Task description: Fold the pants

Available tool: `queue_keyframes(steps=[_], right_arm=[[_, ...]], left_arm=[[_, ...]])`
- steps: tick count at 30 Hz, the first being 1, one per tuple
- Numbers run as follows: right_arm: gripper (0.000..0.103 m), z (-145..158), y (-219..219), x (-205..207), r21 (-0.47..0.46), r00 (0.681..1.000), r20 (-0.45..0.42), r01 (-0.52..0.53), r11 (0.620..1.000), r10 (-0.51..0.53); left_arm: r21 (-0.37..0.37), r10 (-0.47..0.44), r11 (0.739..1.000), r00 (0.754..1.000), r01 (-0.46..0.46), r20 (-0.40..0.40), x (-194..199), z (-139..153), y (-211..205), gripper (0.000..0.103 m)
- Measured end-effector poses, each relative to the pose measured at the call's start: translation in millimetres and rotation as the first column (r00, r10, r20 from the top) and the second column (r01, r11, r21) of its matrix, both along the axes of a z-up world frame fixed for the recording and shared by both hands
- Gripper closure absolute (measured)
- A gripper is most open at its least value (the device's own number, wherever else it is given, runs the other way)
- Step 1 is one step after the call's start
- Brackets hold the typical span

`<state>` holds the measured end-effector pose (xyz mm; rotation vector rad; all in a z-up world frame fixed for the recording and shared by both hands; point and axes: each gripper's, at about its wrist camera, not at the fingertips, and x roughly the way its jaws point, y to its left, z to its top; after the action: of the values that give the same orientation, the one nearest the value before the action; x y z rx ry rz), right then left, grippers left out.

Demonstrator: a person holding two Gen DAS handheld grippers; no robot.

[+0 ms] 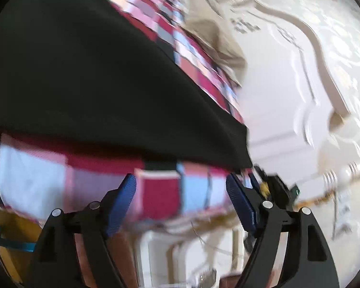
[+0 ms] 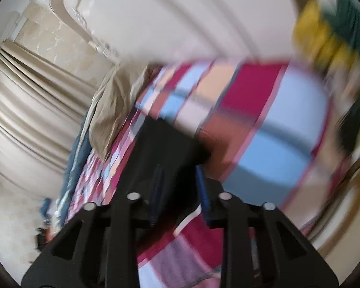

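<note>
Black pants (image 1: pixel 88 72) lie spread on a checked red, pink and blue bedcover (image 1: pixel 160 192). In the left wrist view my left gripper (image 1: pixel 180 199) is open and empty, just short of the pants' near edge. In the right wrist view the pants (image 2: pixel 165 148) run from the fingers away over the bed. My right gripper (image 2: pixel 180 194) has its blue pads close together with black fabric between them. Both views are blurred by motion.
A beige garment (image 1: pixel 213 38) lies on the bed beyond the pants, also in the right wrist view (image 2: pixel 115 110). A cream carved headboard (image 1: pixel 288 76) stands behind. Yellow and green fabric (image 2: pixel 324 38) is at the right. Curtains (image 2: pixel 28 110) hang at the left.
</note>
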<state>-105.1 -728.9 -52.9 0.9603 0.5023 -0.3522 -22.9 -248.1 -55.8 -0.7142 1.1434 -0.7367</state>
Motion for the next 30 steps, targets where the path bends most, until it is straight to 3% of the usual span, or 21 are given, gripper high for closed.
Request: queue_keyframes(steps=[3, 8, 12, 13, 14, 16, 18, 20, 22, 24, 26, 27, 28, 29, 30], right_arm=[[0.057, 24.0, -16.4, 18.2, -0.071, 0.998, -0.011, -0.055, 0.996, 0.054], [0.043, 44.1, -29.5, 99.8, -0.172, 0.956, -0.117, -0.286, 0.943, 0.269], [0.043, 34.1, -26.7, 162.9, -0.216, 0.887, -0.275, -0.433, 0.875, 0.371], [0.046, 29.6, -26.1, 169.0, -0.206, 0.875, -0.293, -0.452, 0.868, 0.386], [0.067, 20.3, -23.6, 180.8, -0.177, 0.847, -0.333, -0.488, 0.855, 0.415], [0.091, 10.0, -13.2, 191.3, -0.19, 0.801, -0.429, -0.532, 0.825, 0.418], [0.095, 13.2, -7.5, 191.3, -0.237, 0.788, -0.461, -0.553, 0.798, 0.409], [0.096, 23.4, -12.3, 185.4, -0.299, 0.821, -0.451, -0.509, 0.807, 0.351], [0.096, 26.3, -27.8, 179.0, -0.302, 0.864, -0.403, -0.437, 0.848, 0.302], [0.095, 12.4, -32.4, 184.0, -0.281, 0.853, -0.432, -0.437, 0.855, 0.294], [0.09, 8.7, -29.9, 183.9, -0.294, 0.858, -0.427, -0.43, 0.853, 0.285], [0.087, 9.0, -31.8, 182.4, -0.274, 0.868, -0.401, -0.418, 0.866, 0.292], [0.078, 9.6, -36.8, 176.4, -0.224, 0.883, -0.361, -0.395, 0.891, 0.301], [0.061, 9.3, -40.9, 172.8, -0.188, 0.889, -0.341, -0.382, 0.905, 0.305], [0.049, 9.4, -44.4, 166.4, -0.158, 0.896, -0.322, -0.37, 0.916, 0.306]], left_arm=[[-0.002, -0.041, 0.999, 0.998, 0.042, 0.043, 0.8, 15.6, 7.6, 0.023], [0.003, 0.01, 1.0, 0.988, -0.011, 0.153, 29.8, 41.7, 56.5, 0.017], [0.143, 0.111, 0.979, 0.966, -0.147, 0.234, 64.7, 40.9, 123.9, 0.017], [0.167, 0.144, 0.967, 0.956, -0.19, 0.255, 71.5, 39.1, 142.8, 0.017], [0.197, 0.166, 0.954, 0.948, -0.224, 0.272, 77.4, 37.4, 158.1, 0.017], [0.276, 0.222, 0.911, 0.929, -0.305, 0.296, 89.1, 33.1, 191.6, 0.017], [0.281, 0.278, 0.887, 0.909, -0.367, 0.31, 96.7, 30.6, 223.4, 0.017], [0.281, 0.341, 0.858, 0.886, -0.43, 0.313, 102.3, 28.7, 250.1, 0.017], [0.269, 0.411, 0.824, 0.853, -0.499, 0.323, 105.2, 26.5, 276.5, 0.017], [0.264, 0.447, 0.802, 0.831, -0.537, 0.331, 110.2, 21.4, 296.4, 0.017], [0.271, 0.446, 0.803, 0.837, -0.531, 0.318, 115.5, 17.0, 307.4, 0.017], [0.255, 0.439, 0.818, 0.846, -0.516, 0.305, 116.9, 14.0, 312.3, 0.017], [0.247, 0.433, 0.825, 0.85, -0.508, 0.299, 116.6, 12.3, 314.8, 0.017], [0.247, 0.424, 0.831, 0.855, -0.498, 0.297, 117.1, 12.1, 315.6, 0.017], [0.256, 0.401, 0.84, 0.865, -0.479, 0.303, 118.0, 11.5, 313.3, 0.015]])
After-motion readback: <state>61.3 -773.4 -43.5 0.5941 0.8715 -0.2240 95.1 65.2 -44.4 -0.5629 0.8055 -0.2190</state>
